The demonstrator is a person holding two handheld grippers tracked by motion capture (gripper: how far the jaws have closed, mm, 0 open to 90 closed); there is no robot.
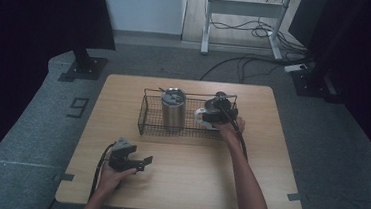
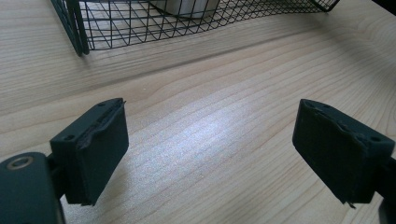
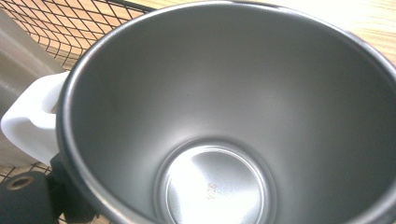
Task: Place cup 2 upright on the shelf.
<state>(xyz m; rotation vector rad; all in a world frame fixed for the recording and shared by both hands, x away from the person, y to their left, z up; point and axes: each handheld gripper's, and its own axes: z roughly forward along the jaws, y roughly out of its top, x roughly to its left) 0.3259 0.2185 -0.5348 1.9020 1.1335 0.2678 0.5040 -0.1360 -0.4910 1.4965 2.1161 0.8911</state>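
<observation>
Right gripper (image 1: 213, 114) grips mug (image 3: 224, 121) inside basket (image 1: 145, 116).

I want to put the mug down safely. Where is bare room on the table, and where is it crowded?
The wire basket is crowded: the steel tumbler stands inside, and the right claw is at its right end with the mug. Bare wood lies along the table in front of the basket, between the open left claw and the right forearm, and left of the basket.

Both forearms are bare, no sleeves. The left gripper (image 1: 141, 162) is black with a grey three-cornered plate on top (a black cable trails back from it); its jaws carry blocky black pads (image 2: 100, 149) with frayed edges. The right gripper (image 1: 212, 114) is black too.
</observation>
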